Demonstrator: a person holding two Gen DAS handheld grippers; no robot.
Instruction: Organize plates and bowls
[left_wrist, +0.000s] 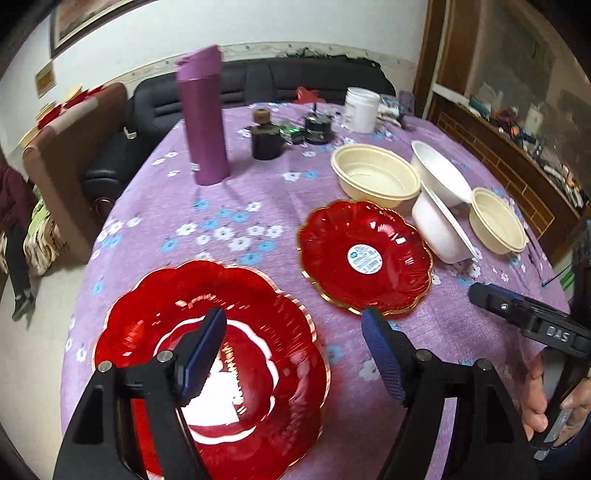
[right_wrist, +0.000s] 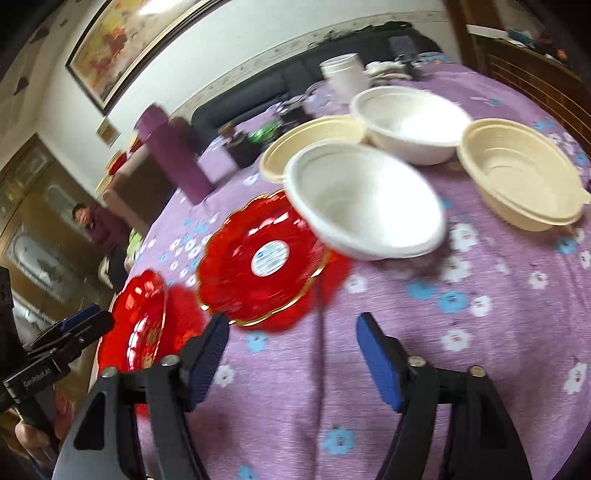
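On the left wrist view, your left gripper (left_wrist: 295, 325) has its jaws wide apart, holding nothing. Near red plate (left_wrist: 210, 362) sits under the left finger; that finger overlaps its centre, the right finger hangs over bare cloth just off its right rim. Can't tell whether the finger touches the plate. Second red plate (left_wrist: 365, 257), with the round label, lies ahead and right, apart from the first. Behind it: large cream bowl (left_wrist: 375, 175), tilted white bowl (left_wrist: 441, 176) leaning against another white bowl (left_wrist: 439, 229) lying on its side, and small cream bowl (left_wrist: 496, 219) near the right edge of the worktop (left_wrist: 236, 206). Purple flask (left_wrist: 204, 118) stands far left-centre; open cloth between it and the plates. Right gripper (left_wrist: 517, 314) shows at the right edge.

Over on the right wrist view, motion-blurred, your right gripper (right_wrist: 291, 350) also has its jaws spread wide and empty, over bare purple cloth. Labelled red plate (right_wrist: 264, 258) is just ahead of the left finger, not between the jaws. White bowl (right_wrist: 365, 201) overlaps its far-right rim. Second white bowl (right_wrist: 410, 122) and both cream bowls (right_wrist: 517, 173) (right_wrist: 314, 140) sit beyond. Other red plate (right_wrist: 140, 321) is at left, next to the left gripper (right_wrist: 74, 328). Open cloth right of the jaws.
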